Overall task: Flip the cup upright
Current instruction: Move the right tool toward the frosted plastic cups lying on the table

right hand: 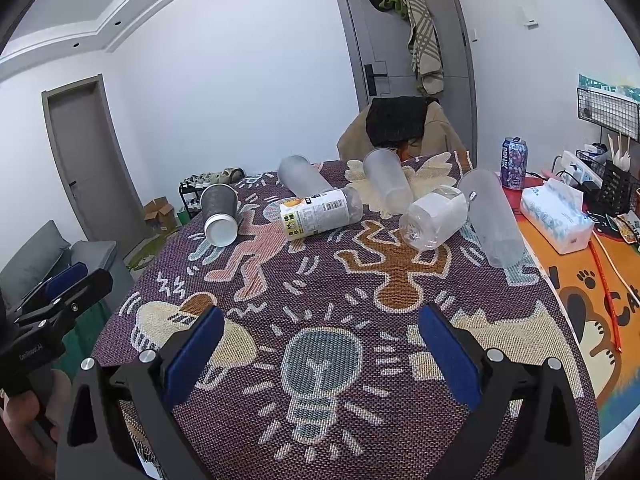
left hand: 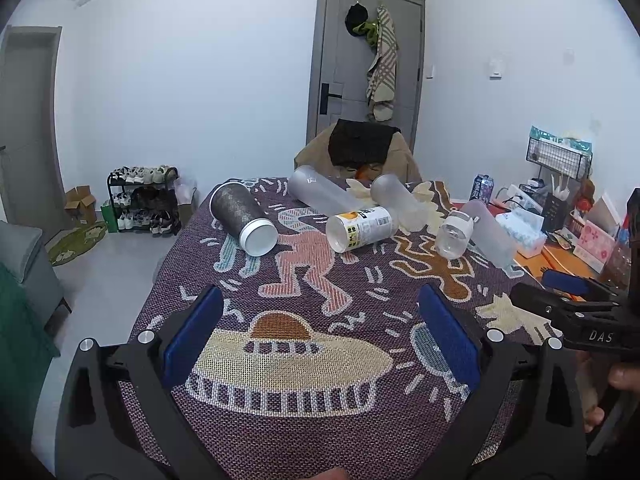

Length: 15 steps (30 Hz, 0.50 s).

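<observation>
Several cups lie on their sides on the patterned cloth. A dark grey cup with a white base lies at the left. A cup with a yellow and white label lies in the middle. A clear cup with a white band lies to its right. Frosted cups lie behind, and one at the right. My left gripper is open and empty, well short of the cups. My right gripper is open and empty too.
A chair draped with a dark cloth stands behind the table. On the right are a tissue pack, a drink can, a wire rack and an orange mat. A shoe rack stands on the floor at left.
</observation>
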Each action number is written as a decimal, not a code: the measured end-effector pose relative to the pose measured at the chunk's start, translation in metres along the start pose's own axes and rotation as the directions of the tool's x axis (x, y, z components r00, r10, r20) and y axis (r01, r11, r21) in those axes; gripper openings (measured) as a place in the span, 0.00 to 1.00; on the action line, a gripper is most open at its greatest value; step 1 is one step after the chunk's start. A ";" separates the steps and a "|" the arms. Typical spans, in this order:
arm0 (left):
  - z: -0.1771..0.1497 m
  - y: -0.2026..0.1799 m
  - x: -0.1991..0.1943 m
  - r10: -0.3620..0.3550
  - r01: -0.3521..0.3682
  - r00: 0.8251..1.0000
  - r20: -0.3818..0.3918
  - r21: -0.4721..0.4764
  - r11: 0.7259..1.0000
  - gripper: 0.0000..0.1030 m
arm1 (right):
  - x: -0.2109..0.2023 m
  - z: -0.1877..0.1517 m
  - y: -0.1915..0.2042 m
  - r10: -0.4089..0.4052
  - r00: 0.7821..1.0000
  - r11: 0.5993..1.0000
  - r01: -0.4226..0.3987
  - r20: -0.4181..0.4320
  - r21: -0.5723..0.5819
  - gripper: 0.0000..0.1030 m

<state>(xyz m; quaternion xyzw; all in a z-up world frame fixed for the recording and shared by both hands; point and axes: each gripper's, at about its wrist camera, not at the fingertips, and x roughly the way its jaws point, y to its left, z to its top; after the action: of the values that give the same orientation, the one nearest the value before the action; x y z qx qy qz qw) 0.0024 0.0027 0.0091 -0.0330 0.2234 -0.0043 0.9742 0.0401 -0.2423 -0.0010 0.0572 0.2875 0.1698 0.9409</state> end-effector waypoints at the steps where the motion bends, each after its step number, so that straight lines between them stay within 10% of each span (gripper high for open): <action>1: 0.001 0.000 0.002 -0.001 0.001 1.000 -0.001 0.000 1.000 0.95 | 0.001 0.001 -0.001 0.002 1.000 1.000 -0.002 -0.001 0.002 0.93; 15: 0.026 0.007 0.026 0.003 -0.003 1.000 -0.007 -0.040 0.999 0.95 | 0.025 0.043 0.000 0.016 0.999 0.998 -0.018 -0.029 -0.052 0.93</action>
<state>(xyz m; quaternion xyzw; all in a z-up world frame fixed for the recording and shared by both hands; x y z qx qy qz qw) 0.0369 0.0108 0.0212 -0.0520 0.2266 0.0014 0.9726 0.0832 -0.2338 0.0215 0.0325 0.2959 0.1860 0.9364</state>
